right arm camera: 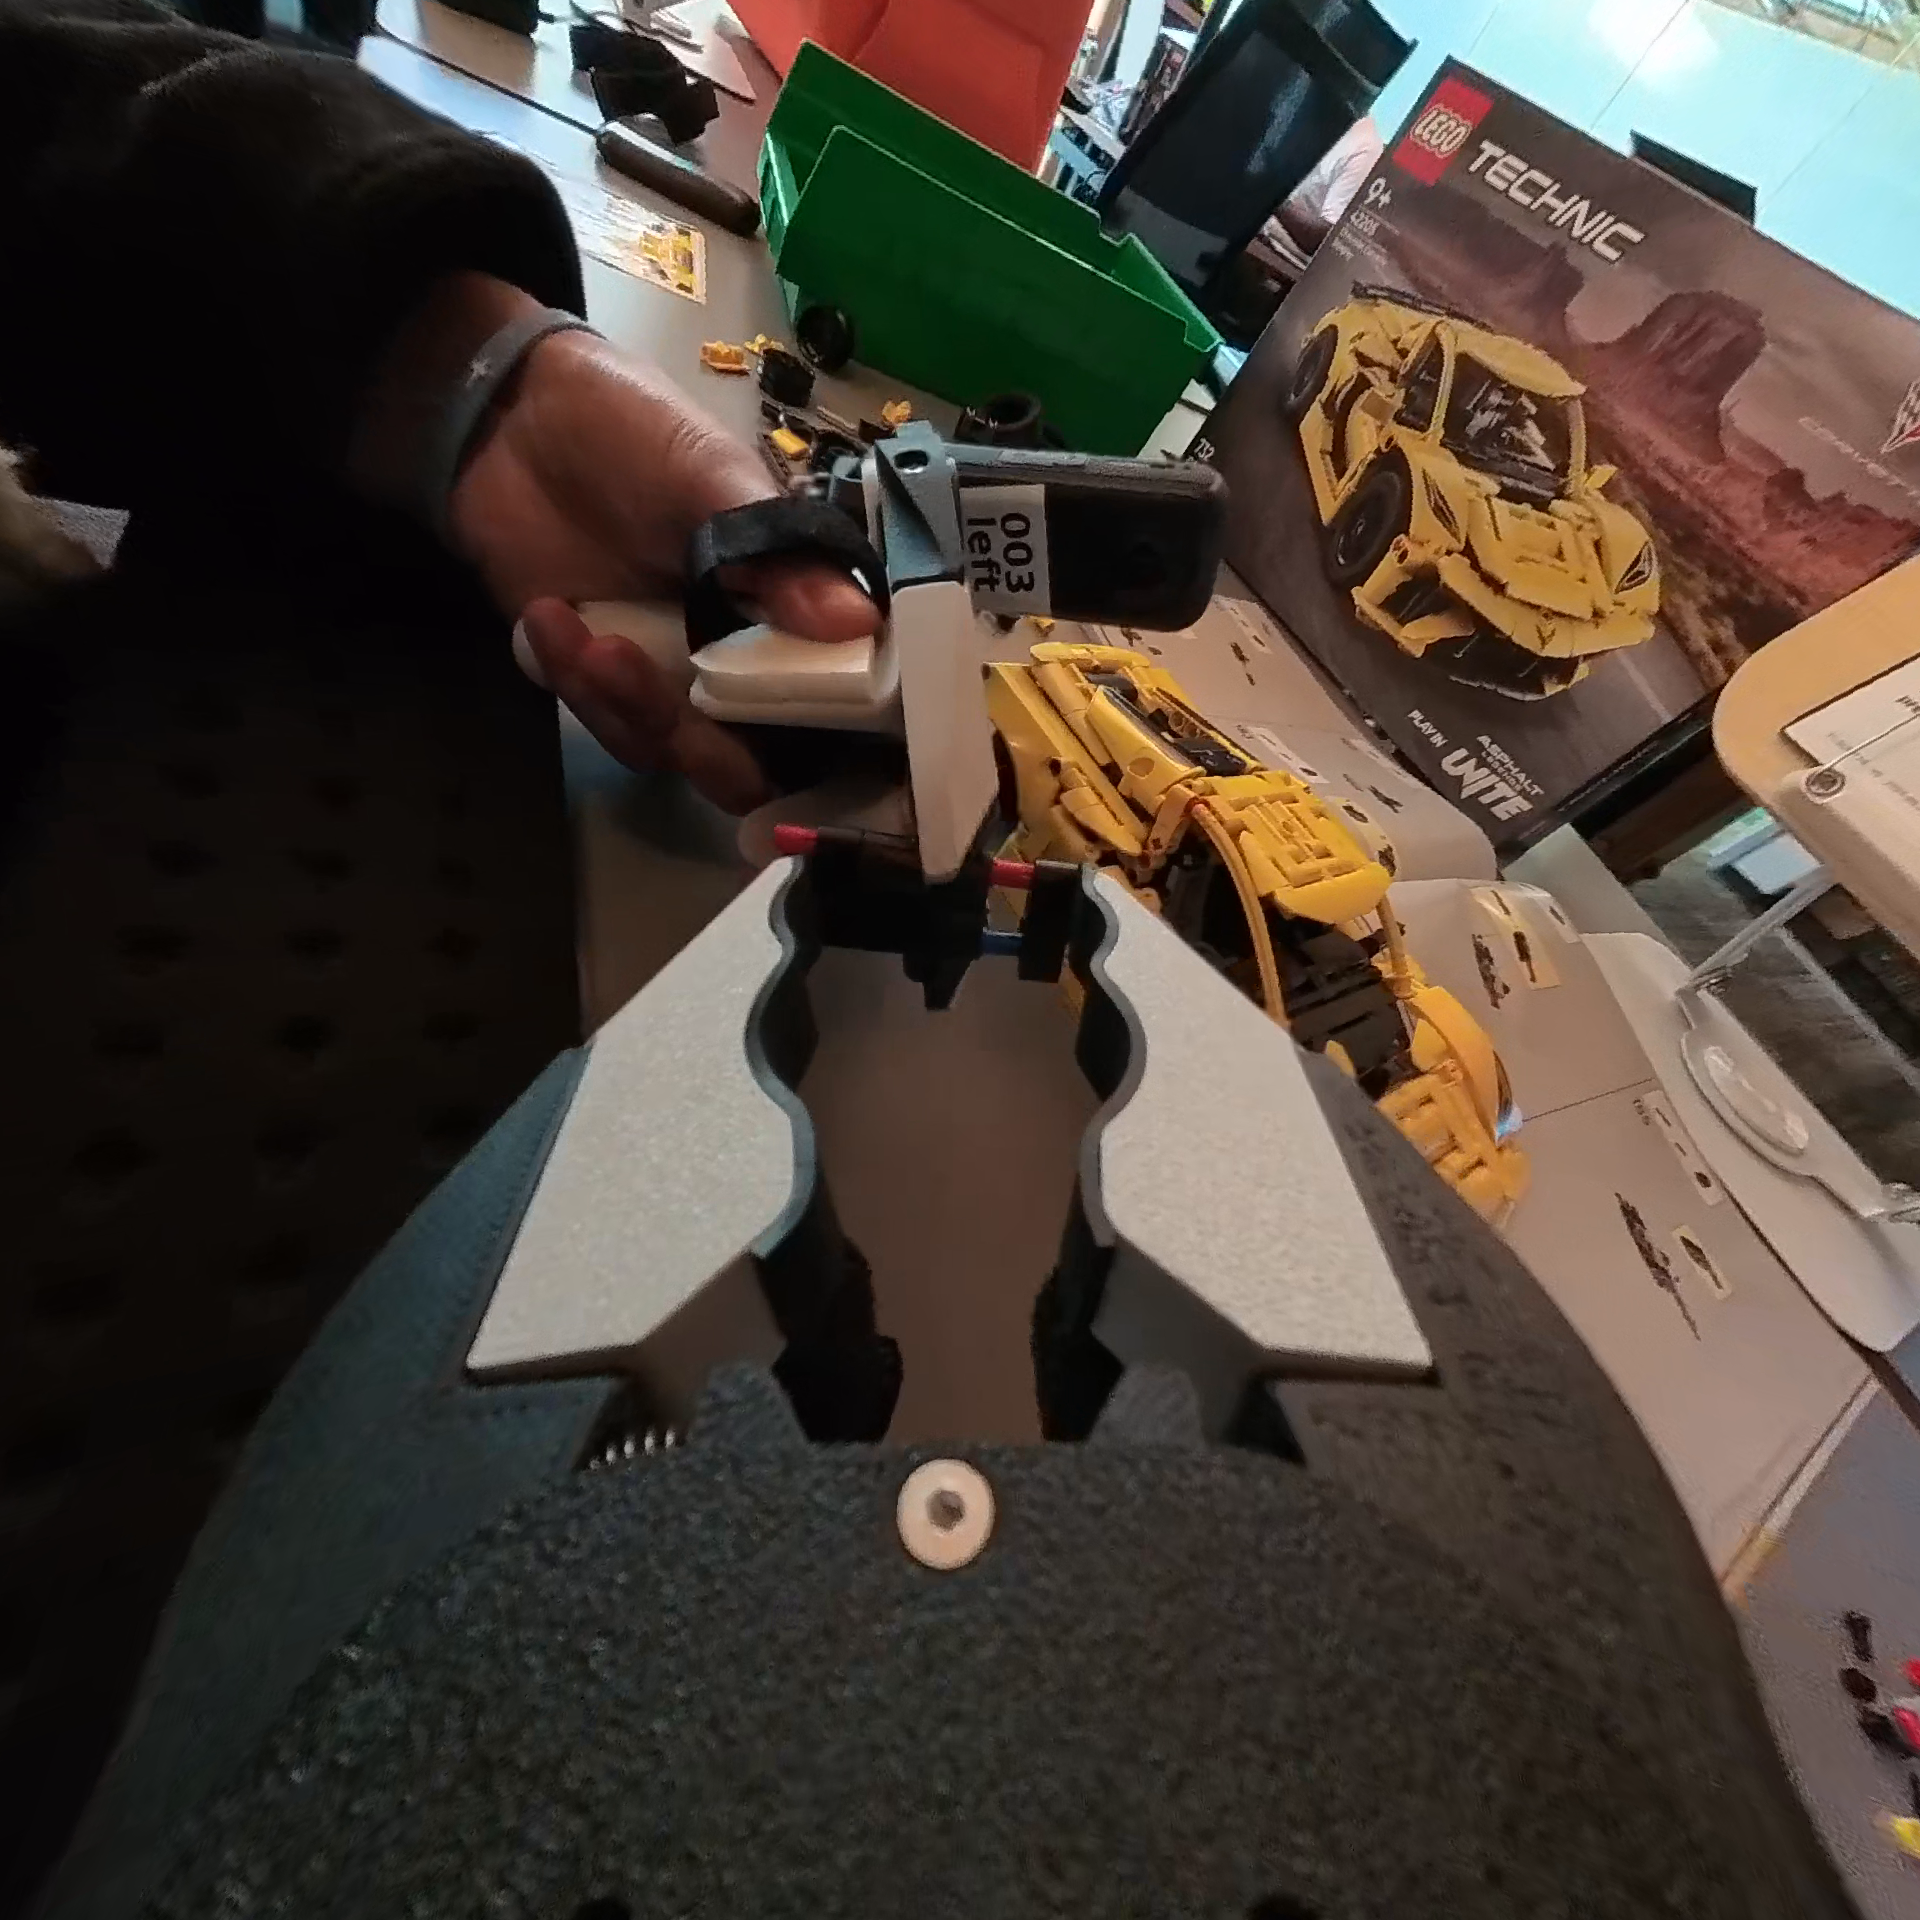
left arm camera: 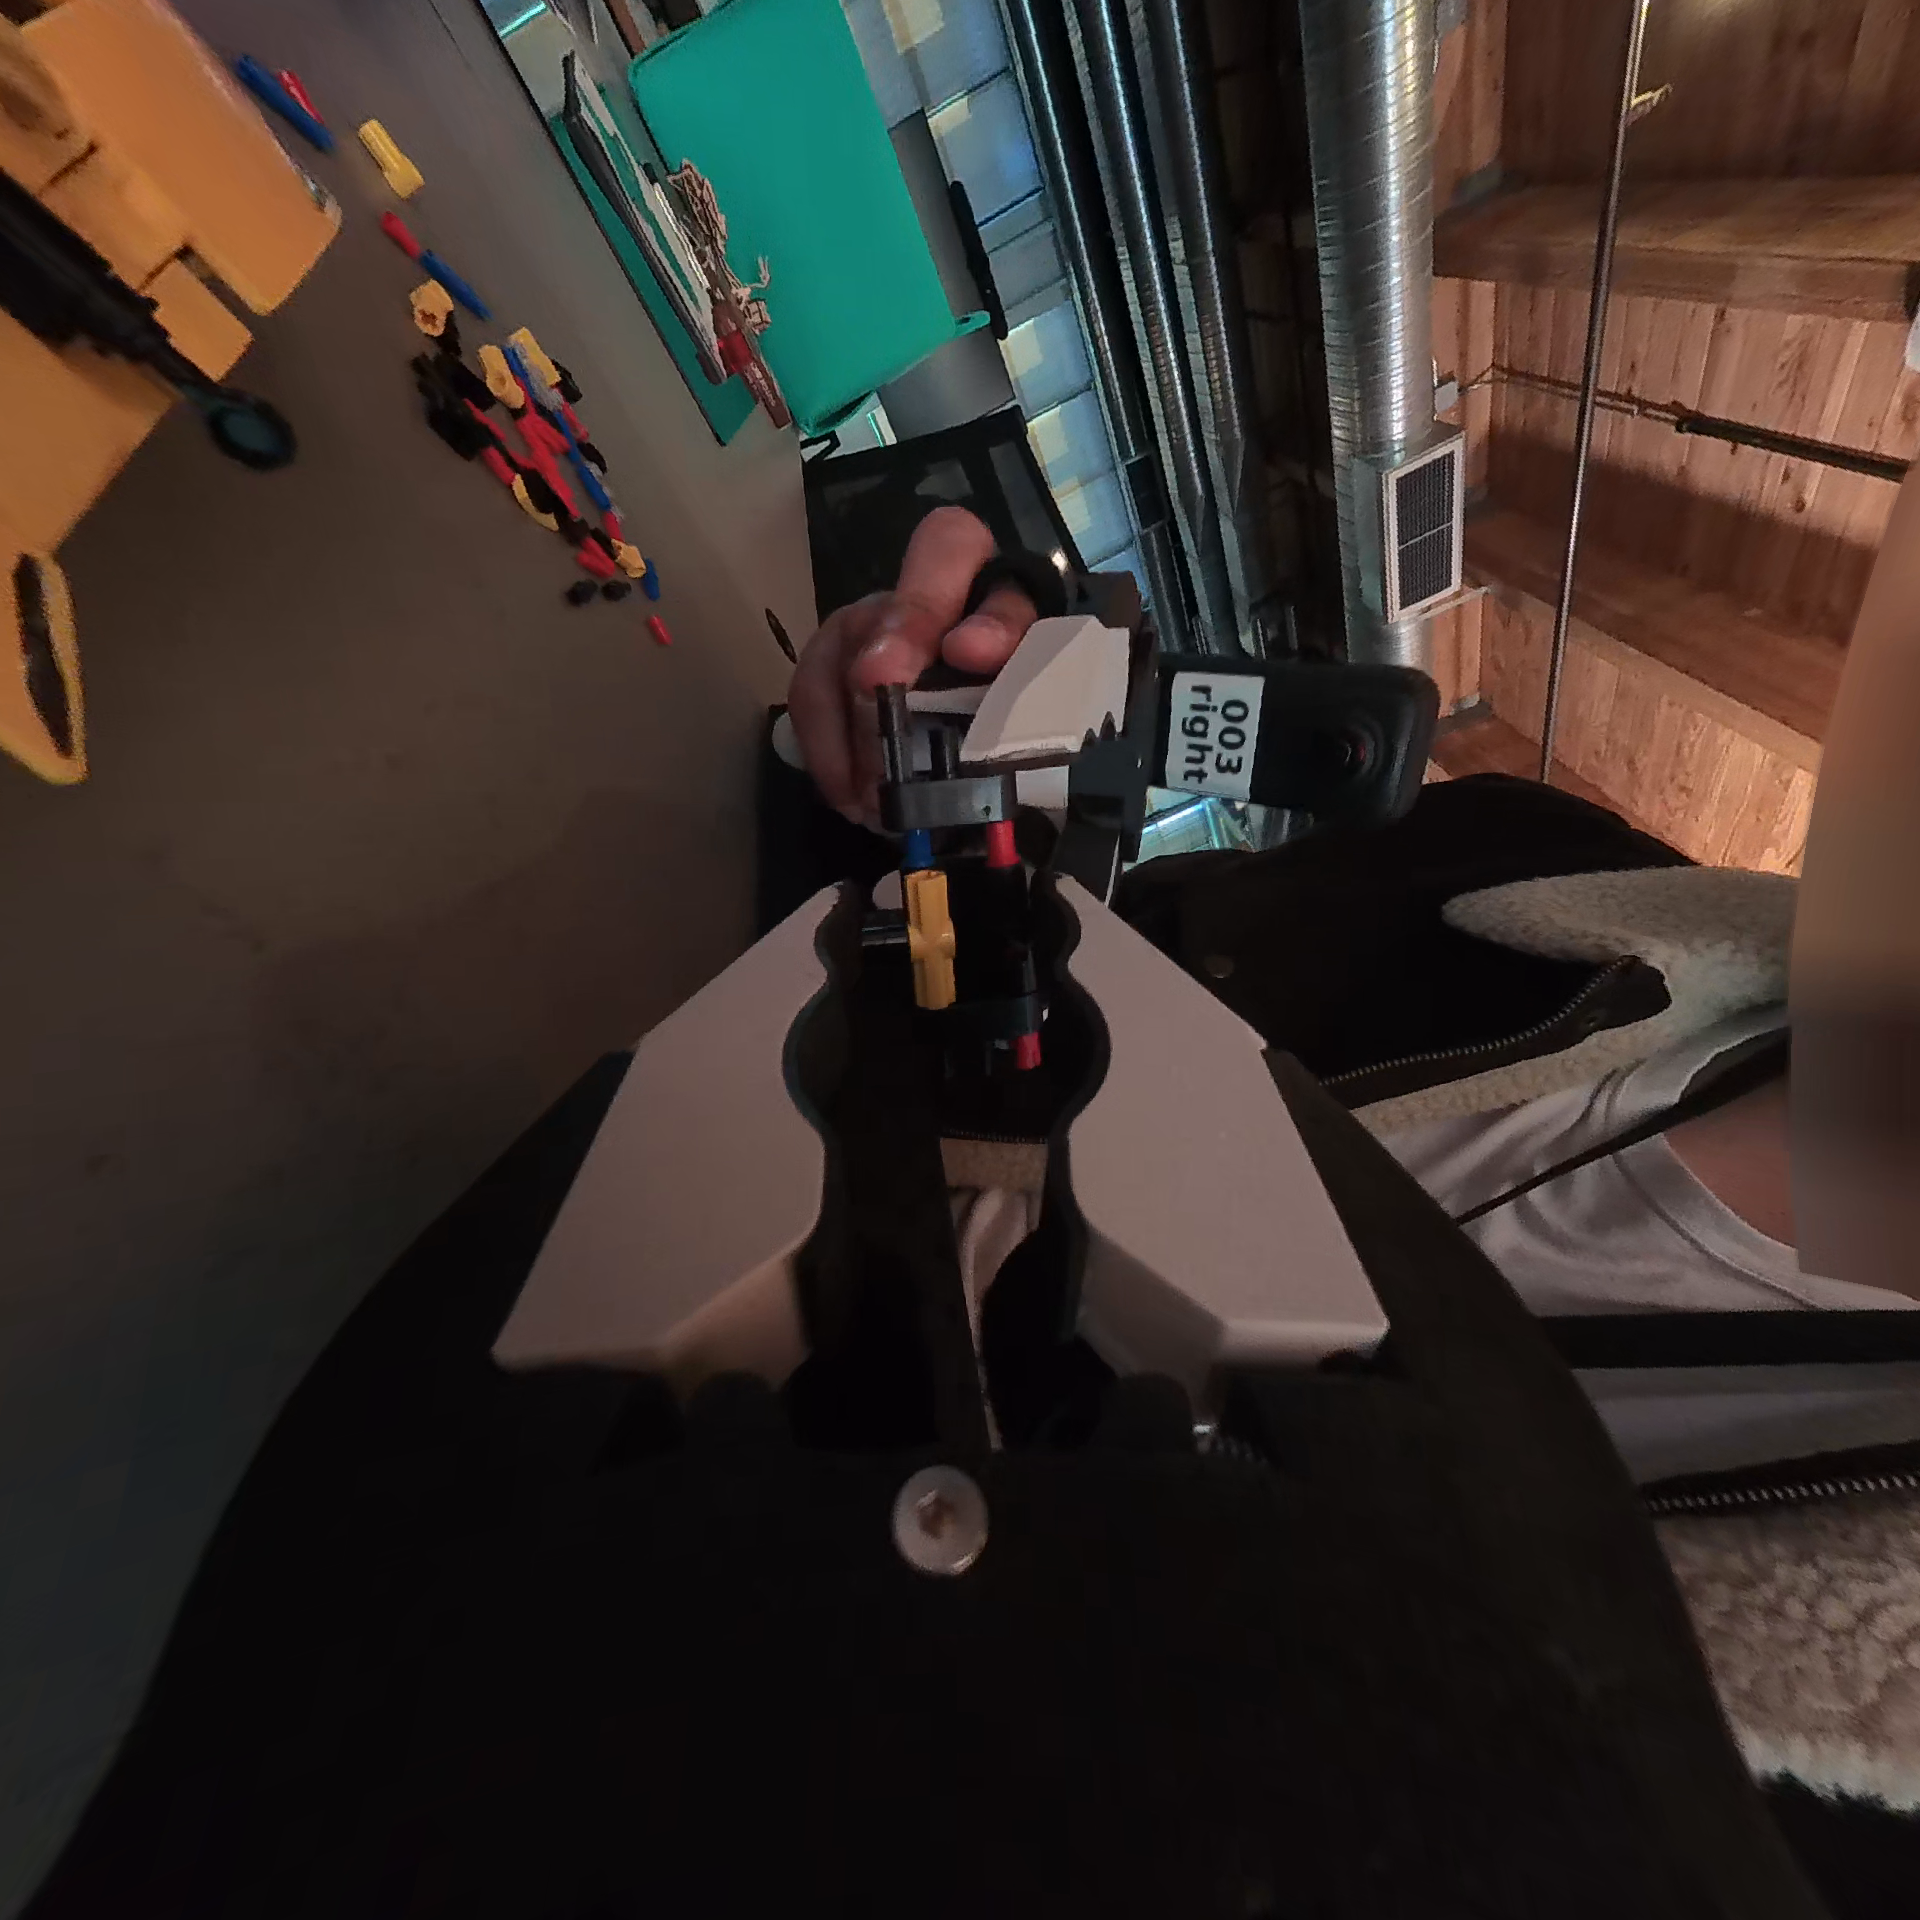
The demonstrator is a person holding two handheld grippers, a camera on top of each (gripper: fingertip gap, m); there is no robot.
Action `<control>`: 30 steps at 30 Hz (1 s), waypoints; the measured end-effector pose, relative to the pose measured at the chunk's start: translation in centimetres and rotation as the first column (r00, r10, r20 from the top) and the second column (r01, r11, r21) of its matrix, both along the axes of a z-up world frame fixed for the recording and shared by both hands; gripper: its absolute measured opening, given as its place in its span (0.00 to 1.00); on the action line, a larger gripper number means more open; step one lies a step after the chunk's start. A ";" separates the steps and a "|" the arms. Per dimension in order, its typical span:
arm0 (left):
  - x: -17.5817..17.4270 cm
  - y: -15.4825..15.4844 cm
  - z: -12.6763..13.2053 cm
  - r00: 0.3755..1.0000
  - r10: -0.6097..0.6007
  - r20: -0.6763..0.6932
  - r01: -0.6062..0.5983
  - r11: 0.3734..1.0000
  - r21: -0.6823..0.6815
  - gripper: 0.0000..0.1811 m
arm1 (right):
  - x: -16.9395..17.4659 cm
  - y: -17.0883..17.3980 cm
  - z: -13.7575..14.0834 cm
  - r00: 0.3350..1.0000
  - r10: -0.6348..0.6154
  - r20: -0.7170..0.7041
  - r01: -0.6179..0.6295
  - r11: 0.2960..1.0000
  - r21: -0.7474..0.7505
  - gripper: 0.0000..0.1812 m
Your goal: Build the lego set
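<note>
Both grippers meet mid-air above the worktop [right arm camera: 644,935]: left gripper [left arm camera: 951,894] has its jaws pinched tight on the small black lego assembly [left arm camera: 987,966], while right gripper [right arm camera: 935,883], jaws about half open, clamps the black beam [right arm camera: 1044,925] at its end.

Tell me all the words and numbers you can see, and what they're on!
I don't copy writing out, but here is where it sits.
White sticker on a black camera, left wrist view: readable.
Second white sticker on another camera, right wrist view: readable.
Lego box: big lettering readable, small print blurred.
Paper at right: too blurred.
</note>
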State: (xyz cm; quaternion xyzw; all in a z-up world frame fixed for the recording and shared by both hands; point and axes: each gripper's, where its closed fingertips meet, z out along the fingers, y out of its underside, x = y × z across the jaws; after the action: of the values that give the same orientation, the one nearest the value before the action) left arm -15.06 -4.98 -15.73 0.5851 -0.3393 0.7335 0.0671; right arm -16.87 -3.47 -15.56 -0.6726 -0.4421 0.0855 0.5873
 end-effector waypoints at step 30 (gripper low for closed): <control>0.0 0.4 1.0 0.996 0.056 0.076 -0.066 0.989 0.134 0.18 | 0.6 0.5 -0.2 0.988 -0.101 0.118 0.098 0.995 0.028 0.27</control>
State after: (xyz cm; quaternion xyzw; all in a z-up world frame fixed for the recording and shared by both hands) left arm -15.10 -4.53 -14.77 0.5718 -0.3729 0.7307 -0.0078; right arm -16.25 -2.94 -15.80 -0.6913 -0.4432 0.0108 0.5706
